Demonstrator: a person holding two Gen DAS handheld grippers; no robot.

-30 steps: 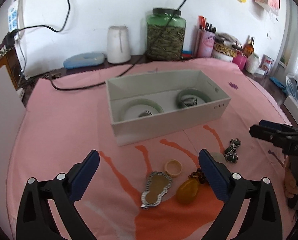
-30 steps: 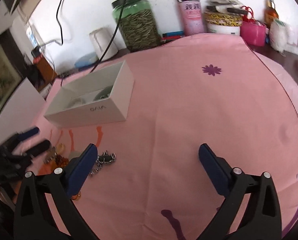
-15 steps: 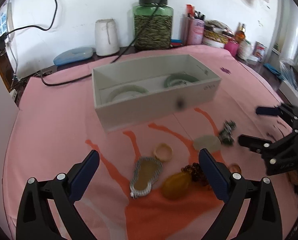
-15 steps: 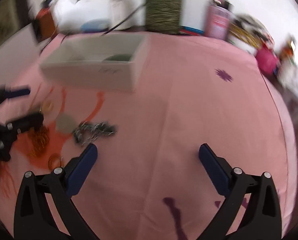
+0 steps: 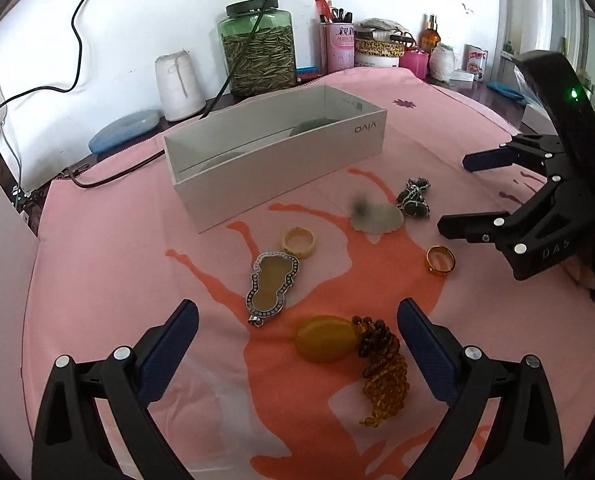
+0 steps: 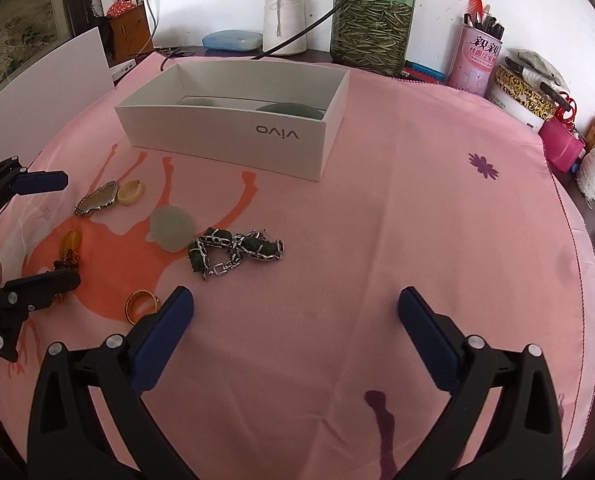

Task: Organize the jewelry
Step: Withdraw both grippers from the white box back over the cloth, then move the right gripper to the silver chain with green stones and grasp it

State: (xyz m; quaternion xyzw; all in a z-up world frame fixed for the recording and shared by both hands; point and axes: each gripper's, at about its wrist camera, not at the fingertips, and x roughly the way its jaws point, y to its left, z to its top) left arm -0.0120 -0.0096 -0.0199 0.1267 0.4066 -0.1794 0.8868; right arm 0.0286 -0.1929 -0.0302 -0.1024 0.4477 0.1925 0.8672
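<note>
Two grippers hover over the pink cloth [image 6: 377, 220], both with fingers spread apart and holding nothing. The left gripper [image 5: 297, 344] sits at the bottom of the left wrist view; the right gripper [image 6: 295, 326] fills the bottom of the right wrist view.

Nearest, low and centre in the left wrist view, lie one amber pendant [image 5: 324, 338] and one strand of brown and amber beads [image 5: 381, 372], touching each other. Just above them, mid-frame, is one silver-rimmed gourd pendant [image 5: 272, 283], and to its right one gold ring [image 5: 440, 261]. Further up sits one cream ring [image 5: 299, 242], then one pale green disc [image 5: 375, 218] touching one dark green and silver chain bracelet [image 5: 415, 198]. That makes seven loose pieces.

Farthest, in the upper centre, stands one open white box [image 5: 281, 168]. Two green bangles seem to lie inside it, mostly hidden by its wall.

The step in hand looks like choosing the next piece. A good pick would likely be the amber pendant, centred between the left fingers, gripped across its narrow sides so the beads trail freely. The bracelet suits the right gripper; pinching a middle link should keep it from slipping.
</note>
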